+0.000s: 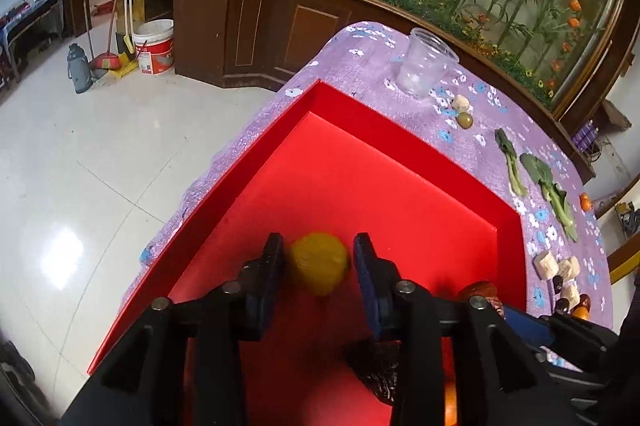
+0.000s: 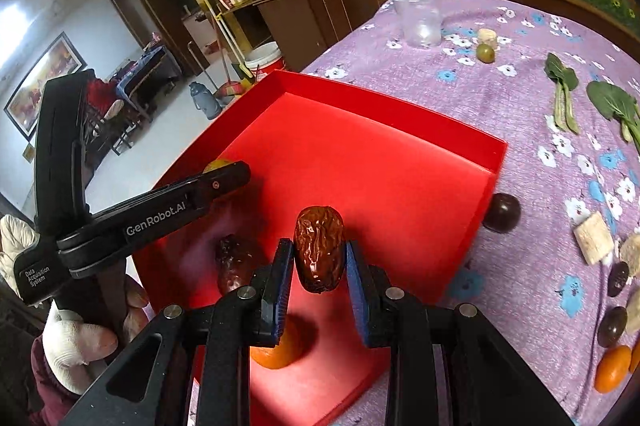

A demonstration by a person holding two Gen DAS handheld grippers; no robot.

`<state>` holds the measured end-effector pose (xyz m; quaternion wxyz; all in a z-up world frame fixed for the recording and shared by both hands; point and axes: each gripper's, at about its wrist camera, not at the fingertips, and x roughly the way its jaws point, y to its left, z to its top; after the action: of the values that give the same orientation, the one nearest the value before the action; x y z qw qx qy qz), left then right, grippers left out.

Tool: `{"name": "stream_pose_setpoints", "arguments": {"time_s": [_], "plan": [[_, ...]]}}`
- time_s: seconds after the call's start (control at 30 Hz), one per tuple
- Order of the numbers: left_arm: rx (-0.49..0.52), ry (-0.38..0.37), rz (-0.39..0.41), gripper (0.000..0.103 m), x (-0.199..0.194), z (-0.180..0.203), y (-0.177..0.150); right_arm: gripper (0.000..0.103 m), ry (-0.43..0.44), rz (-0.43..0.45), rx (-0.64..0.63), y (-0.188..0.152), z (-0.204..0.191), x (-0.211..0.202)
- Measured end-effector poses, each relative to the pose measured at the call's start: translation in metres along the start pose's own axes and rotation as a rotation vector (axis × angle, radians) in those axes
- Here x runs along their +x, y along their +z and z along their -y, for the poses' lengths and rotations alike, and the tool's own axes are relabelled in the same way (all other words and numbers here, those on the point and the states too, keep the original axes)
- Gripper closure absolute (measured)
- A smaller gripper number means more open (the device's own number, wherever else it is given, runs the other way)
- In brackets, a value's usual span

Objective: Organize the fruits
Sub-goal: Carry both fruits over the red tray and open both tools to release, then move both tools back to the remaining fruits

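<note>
The red tray [image 2: 494, 162] already holds some fruit, the left gripper [image 1: 318, 262] is released around a lemon [image 1: 319, 262], the right gripper [image 2: 316, 266] grasps a date [image 2: 319, 248] above it, and much fruit remains on the tablecloth [image 2: 520, 98] at the right.

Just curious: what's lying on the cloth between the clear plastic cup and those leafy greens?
A pale food chunk and a green olive-like fruit, touching, between the cup and greens. Both views show it.
</note>
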<state>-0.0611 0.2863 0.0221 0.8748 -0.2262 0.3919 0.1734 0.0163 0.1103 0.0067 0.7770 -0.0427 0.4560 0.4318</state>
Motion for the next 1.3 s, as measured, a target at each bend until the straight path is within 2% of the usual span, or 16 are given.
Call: {"name": "stream_pose_setpoints", "arguments": {"time_s": [0.1,0.2,0.37,0.47,0.6,0.8,0.87,0.9,0.93,0.97,1.17,1.3], "plan": [[-0.007,-0.003,0.027,0.046,-0.01,0.001,0.001,0.07,-0.018,0.018,-0.023,0.003,-0.004,-0.003],[-0.012,-0.009,0.041,0.044,-0.021,0.004,0.002,0.062,-0.018,0.041,-0.015,0.002,-0.003,-0.012],[-0.006,-0.046,0.09,0.041,-0.053,0.022,-0.002,0.059,-0.023,0.102,0.027,-0.005,0.01,-0.046],[0.015,-0.079,0.118,0.036,-0.071,0.039,-0.006,0.048,-0.069,0.179,0.045,-0.015,0.023,-0.078],[0.056,-0.134,0.143,0.03,-0.093,0.07,-0.015,0.021,-0.15,0.281,0.042,-0.033,0.046,-0.121],[0.125,-0.197,0.132,0.026,-0.103,0.117,-0.032,0.021,-0.238,0.307,0.226,-0.066,0.131,-0.184],[0.146,-0.207,0.114,0.026,-0.098,0.131,-0.037,0.021,-0.277,0.289,0.301,-0.079,0.165,-0.2],[0.156,-0.213,0.101,0.026,-0.094,0.138,-0.04,0.021,-0.277,0.289,0.301,-0.079,0.165,-0.2],[0.167,-0.221,0.08,0.026,-0.088,0.149,-0.045,0.021,-0.316,0.279,0.366,-0.094,0.195,-0.211],[0.175,-0.227,0.062,0.026,-0.083,0.156,-0.048,0.021,-0.327,0.275,0.383,-0.101,0.205,-0.215],[0.264,-0.261,-0.03,0.026,-0.053,0.204,-0.08,0.022,-0.325,0.239,0.396,-0.126,0.232,-0.213],[0.382,-0.3,-0.04,0.029,-0.044,0.24,-0.106,0.033,-0.301,0.221,0.346,-0.123,0.226,-0.201]]}}
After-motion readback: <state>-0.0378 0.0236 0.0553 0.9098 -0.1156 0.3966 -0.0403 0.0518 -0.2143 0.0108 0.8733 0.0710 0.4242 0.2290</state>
